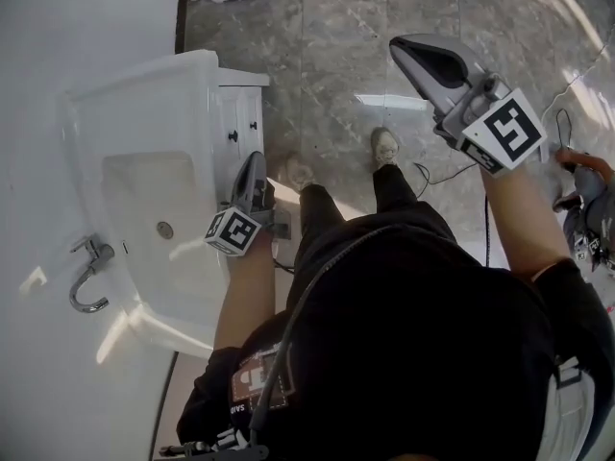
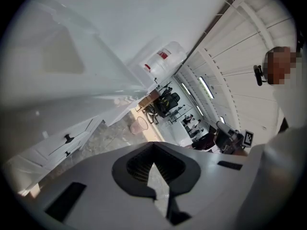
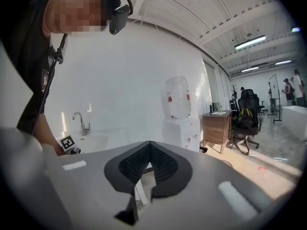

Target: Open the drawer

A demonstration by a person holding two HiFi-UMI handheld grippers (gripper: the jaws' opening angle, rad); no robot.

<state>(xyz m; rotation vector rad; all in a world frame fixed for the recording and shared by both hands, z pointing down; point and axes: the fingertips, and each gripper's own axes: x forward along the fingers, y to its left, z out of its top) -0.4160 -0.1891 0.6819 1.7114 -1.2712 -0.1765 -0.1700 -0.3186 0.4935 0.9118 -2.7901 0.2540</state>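
1. White vanity (image 1: 242, 78) against the wall held the drawer (image 1: 227, 123) under the sink (image 1: 115, 94) — front flush, black knob (image 1: 233, 135) untouched.
2. Left gripper (image 1: 256, 159) hung just beside that front, jaws clenched on nothing.
3. Right gripper (image 1: 399, 48) was raised over the stone floor (image 1: 327, 46), well apart from the vanity — jaws likewise pressed together, empty.
4. Chrome tap (image 1: 88, 275) curved at the sink's wall side.

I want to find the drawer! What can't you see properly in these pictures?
- Head view: the sink hides most of the cabinet front, and the left tongs cover part of it.
- Left gripper view: the knobs are tiny; drawer or door, cannot tell.
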